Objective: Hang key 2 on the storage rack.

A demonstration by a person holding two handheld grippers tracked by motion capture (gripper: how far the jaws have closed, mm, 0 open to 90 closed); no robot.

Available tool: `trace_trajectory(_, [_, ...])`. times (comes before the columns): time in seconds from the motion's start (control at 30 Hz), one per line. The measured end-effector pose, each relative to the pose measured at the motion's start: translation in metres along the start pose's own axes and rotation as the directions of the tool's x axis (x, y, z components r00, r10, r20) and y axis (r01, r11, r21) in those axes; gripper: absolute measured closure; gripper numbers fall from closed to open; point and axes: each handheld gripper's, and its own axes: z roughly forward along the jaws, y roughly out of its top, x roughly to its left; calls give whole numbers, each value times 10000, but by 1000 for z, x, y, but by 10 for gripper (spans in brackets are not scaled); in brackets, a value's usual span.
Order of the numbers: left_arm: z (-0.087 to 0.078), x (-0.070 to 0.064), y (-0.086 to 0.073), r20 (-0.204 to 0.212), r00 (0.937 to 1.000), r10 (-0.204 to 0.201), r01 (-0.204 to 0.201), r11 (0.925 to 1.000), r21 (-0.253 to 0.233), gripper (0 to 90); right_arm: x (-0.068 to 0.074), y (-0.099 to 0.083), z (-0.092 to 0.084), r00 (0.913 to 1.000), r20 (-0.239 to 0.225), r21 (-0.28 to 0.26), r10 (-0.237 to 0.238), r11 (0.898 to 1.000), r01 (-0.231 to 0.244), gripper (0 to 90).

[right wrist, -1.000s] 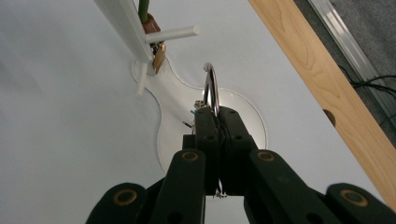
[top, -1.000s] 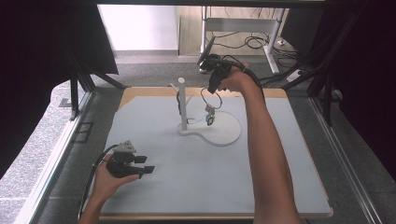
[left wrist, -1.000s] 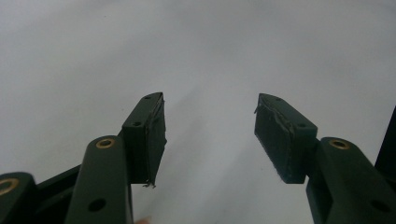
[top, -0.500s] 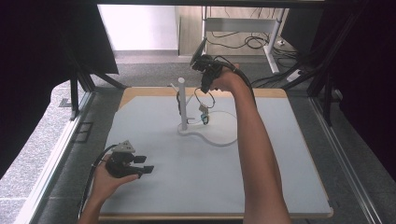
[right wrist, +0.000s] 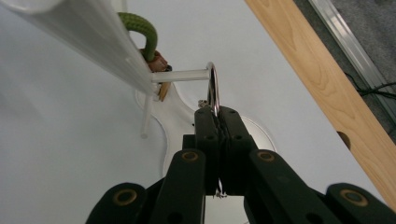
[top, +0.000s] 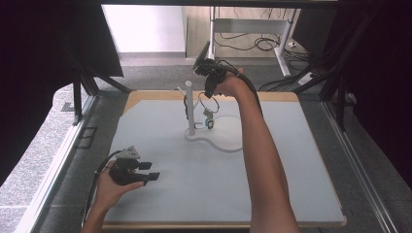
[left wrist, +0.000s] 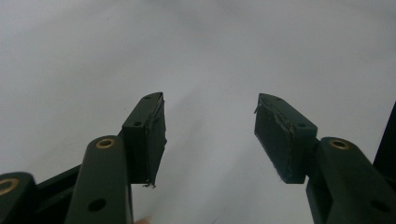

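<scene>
Leftward since earlier, the right tongs point(right wrist: 218, 112) pinch a metal ring point(right wrist: 213, 86) at the stand's peg point(right wrist: 180, 75); the left tongs point(left wrist: 210, 135) gape empty near the table's point(top: 291, 160) near-left corner.

Wide bare mat point(top: 272, 189) across the lower middle and right of the high view, easy passage there. The white stand point(top: 190, 109) rises at upper centre, its pegs sticking out and a green cord point(right wrist: 140, 30) hung on one. The right gripper point(top: 210, 90) is tight against a peg tip, clamped on a metal ring point(right wrist: 213, 88), perhaps touching it. The outstretched right forearm point(top: 262, 160) bars the centre-right lane. The left gripper point(top: 133, 171) sits lower left with nothing close.
</scene>
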Motion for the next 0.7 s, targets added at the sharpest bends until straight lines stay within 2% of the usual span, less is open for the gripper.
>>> trace_trajectory(0.47, [3,-1,0,-18,10000,-21,21,10000,53,434,12,-7,22,9976,-693,80,35,10000,-30,863])
trace_trajectory(0.53, [3,-1,0,-22,10000,-7,8,10000,67,434,13,-10,22,9976,-687,-101,-29,9999,22,793])
trace_trajectory(0.63, [4,0,1,-28,10000,-13,13,10000,63,434,13,-13,19,9980,-631,-109,-57,9999,50,757])
trace_trajectory(0.7, [3,0,1,21,10000,-50,49,10000,45,434,16,-21,13,9980,-626,-304,-121,9995,102,677])
